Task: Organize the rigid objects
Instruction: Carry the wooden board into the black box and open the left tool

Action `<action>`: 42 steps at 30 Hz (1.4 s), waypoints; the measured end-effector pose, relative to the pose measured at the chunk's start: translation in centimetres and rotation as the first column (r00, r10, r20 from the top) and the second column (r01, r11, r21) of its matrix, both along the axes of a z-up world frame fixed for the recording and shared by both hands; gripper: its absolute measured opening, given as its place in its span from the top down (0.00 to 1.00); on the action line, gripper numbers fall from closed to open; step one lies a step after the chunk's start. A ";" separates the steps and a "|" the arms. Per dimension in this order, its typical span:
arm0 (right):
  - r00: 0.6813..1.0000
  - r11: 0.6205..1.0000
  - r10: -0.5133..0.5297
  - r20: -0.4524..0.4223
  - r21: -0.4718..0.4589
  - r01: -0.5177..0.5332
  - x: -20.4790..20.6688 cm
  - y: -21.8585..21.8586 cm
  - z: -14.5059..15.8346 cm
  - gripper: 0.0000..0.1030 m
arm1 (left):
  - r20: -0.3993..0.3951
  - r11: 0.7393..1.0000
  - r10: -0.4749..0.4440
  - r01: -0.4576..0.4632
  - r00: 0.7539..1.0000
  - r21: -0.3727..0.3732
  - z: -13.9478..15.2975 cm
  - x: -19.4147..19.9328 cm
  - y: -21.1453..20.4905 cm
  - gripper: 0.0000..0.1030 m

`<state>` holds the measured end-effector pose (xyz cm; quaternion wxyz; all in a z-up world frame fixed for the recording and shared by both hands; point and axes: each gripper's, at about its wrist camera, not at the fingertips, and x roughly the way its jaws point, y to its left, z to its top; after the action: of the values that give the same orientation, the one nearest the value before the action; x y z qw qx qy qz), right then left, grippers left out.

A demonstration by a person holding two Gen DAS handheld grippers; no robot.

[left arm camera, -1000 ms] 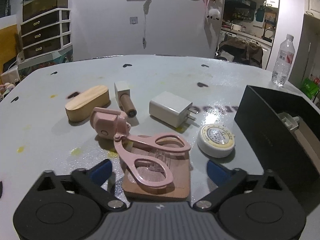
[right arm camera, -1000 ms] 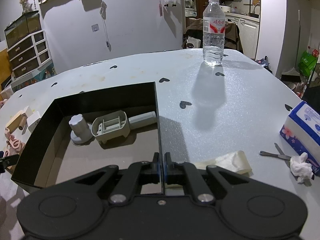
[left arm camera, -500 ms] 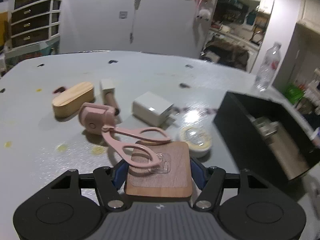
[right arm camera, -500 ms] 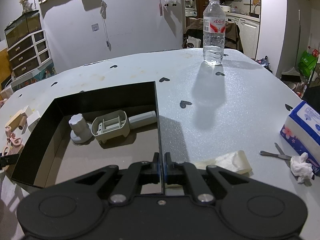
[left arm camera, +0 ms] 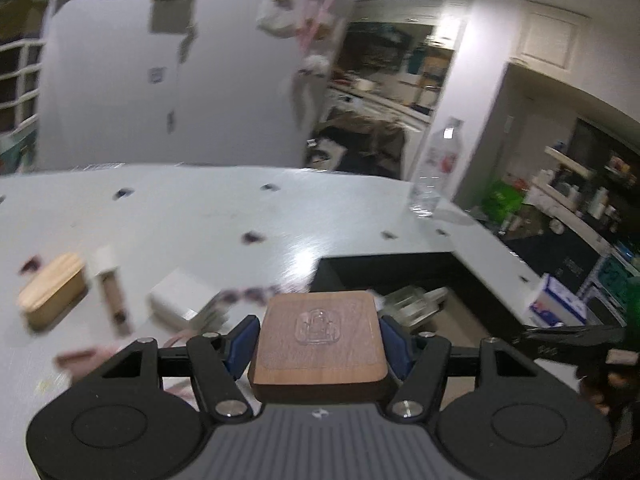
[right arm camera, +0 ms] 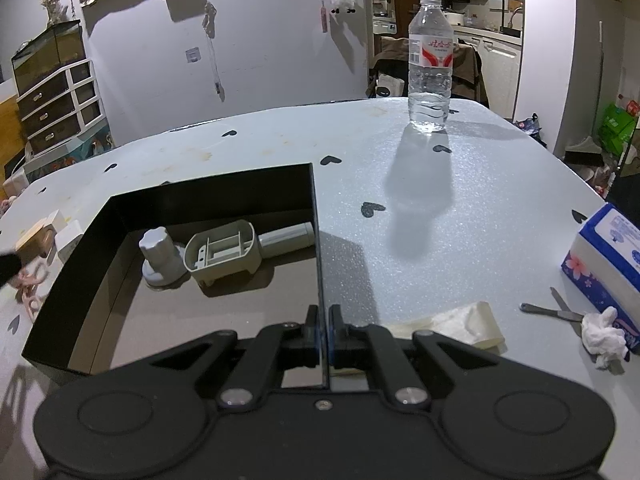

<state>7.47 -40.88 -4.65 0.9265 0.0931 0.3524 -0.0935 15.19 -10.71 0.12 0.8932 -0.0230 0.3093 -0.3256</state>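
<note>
A square wooden block (left arm camera: 320, 356) with a clear emblem on top is clamped between the blue pads (left arm camera: 242, 340) of my left gripper (left arm camera: 318, 336), lifted off the table. Just beyond it is the black box (left arm camera: 400, 268). In the right wrist view my right gripper (right arm camera: 323, 320) is shut on the right wall of the black box (right arm camera: 240, 188). Inside lie a grey plastic housing (right arm camera: 220, 252) and a grey knob (right arm camera: 160, 252). On the table to the left lie a white charger (left arm camera: 180, 296), an oval wooden case (left arm camera: 52, 292), a small tube (left arm camera: 110, 284) and a pink eyelash curler (right arm camera: 30, 284).
A water bottle (right arm camera: 430, 64) stands at the far side of the table. Right of the box are a folded paper (right arm camera: 460, 324), a metal tool (right arm camera: 548, 312), a crumpled tissue (right arm camera: 604, 336) and a blue tissue pack (right arm camera: 604, 256). The left wrist view is blurred.
My left gripper closed on the wooden block, lifted it out from under the pink curler and swung right toward the black box. The right gripper stayed still.
</note>
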 end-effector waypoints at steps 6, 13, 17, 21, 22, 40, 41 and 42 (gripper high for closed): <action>1.000 1.000 0.001 0.002 0.000 -0.001 0.0 0.0 0.0 0.96 | -0.001 0.985 -0.171 0.171 0.985 0.035 0.7 0.4 -5.6 0.37; 1.000 1.000 0.009 0.004 -0.001 -0.009 -0.1 0.0 0.0 0.96 | -0.070 0.910 -0.393 0.399 0.917 0.117 -1.4 1.2 -11.9 0.37; 1.000 1.000 0.013 0.007 0.005 -0.013 -0.2 -0.2 0.0 0.96 | -0.109 0.883 -0.428 0.441 0.897 0.164 -2.7 1.9 -14.3 0.37; 1.000 1.000 0.011 0.009 0.013 -0.011 -0.2 -0.3 0.1 0.96 | -0.131 0.867 -0.449 0.467 0.884 0.173 -3.5 2.5 -15.6 0.37; 1.000 1.000 0.011 0.010 0.014 -0.011 -0.2 -0.3 0.1 0.96 | -0.133 0.859 -0.462 0.479 0.877 0.179 -3.6 2.6 -15.9 0.37; 1.000 1.000 0.012 0.010 0.023 -0.013 -0.2 -0.4 0.1 0.95 | -0.201 0.768 -0.548 0.584 0.812 0.265 -4.0 2.8 -16.2 0.22; 1.000 1.000 0.012 0.010 0.023 -0.013 -0.2 -0.4 0.1 0.95 | -0.207 0.765 -0.547 0.585 0.811 0.270 -4.0 2.8 -16.1 0.27; 1.000 1.000 0.013 0.010 0.023 -0.013 -0.2 -0.4 0.1 0.95 | -0.211 0.762 -0.546 0.586 0.810 0.277 -3.9 2.7 -16.0 0.30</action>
<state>7.23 -41.31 -4.53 0.9277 0.1021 0.3493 -0.0830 17.93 -26.69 -3.79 0.7238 0.2020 0.4037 -0.5218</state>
